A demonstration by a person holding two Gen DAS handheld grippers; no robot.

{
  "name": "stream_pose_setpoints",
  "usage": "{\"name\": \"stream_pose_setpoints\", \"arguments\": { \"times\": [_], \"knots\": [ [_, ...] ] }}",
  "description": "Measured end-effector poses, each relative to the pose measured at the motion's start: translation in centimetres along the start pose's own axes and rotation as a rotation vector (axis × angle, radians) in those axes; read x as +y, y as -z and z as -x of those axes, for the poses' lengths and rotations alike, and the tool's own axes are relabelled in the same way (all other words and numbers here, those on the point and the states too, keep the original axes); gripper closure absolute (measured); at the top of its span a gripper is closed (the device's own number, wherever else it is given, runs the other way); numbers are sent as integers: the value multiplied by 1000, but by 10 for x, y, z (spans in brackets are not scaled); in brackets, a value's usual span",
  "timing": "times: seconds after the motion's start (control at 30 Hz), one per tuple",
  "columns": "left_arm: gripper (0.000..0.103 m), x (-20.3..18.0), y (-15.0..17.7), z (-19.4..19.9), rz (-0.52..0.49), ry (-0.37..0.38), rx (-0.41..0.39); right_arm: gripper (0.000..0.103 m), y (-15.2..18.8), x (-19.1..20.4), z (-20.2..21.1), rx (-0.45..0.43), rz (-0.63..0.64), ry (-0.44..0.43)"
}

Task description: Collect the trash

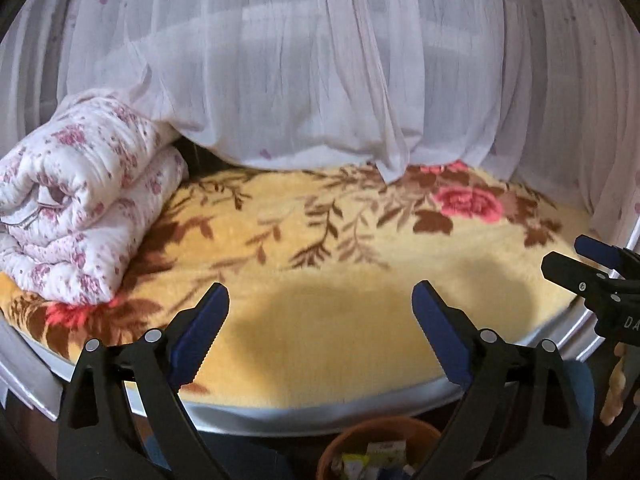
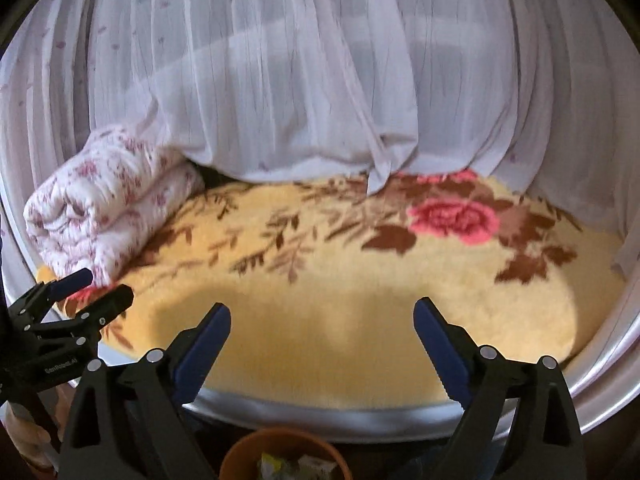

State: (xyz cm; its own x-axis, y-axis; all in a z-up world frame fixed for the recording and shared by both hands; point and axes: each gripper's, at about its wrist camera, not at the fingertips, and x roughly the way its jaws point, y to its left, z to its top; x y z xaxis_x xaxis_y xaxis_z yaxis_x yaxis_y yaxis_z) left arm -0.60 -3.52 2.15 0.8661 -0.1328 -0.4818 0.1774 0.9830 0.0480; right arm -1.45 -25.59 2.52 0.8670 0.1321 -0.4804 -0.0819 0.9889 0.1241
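A folded quilt [image 1: 76, 196] lies at the bed's [image 1: 320, 412] left edge on the blanket [image 1: 320, 340], a curtain [image 1: 304, 80] hangs along the far edge, and a bin [image 1: 380, 436] holding trash [image 1: 376, 456] stands before the near edge.

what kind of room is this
Most likely a bedroom: a bed covered with a yellow floral blanket, a rolled quilt at its left end, and a sheer netting curtain draped around it. An orange bin holding scraps sits in front.

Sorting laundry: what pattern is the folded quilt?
White quilt with small pink flowers, clearest in the left wrist view.
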Motion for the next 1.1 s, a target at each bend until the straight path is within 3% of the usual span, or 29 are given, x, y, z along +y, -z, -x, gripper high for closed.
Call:
{"name": "stream_pose_setpoints", "arguments": {
  "times": [0.3,1.1],
  "knots": [
    [13,-2,-13,11,26,-14,-60,9,-11,7,15,-69,19,16],
    [13,4,-31,29,60,-28,-139,9,-15,8,22,-84,21,18]
  ]
}}
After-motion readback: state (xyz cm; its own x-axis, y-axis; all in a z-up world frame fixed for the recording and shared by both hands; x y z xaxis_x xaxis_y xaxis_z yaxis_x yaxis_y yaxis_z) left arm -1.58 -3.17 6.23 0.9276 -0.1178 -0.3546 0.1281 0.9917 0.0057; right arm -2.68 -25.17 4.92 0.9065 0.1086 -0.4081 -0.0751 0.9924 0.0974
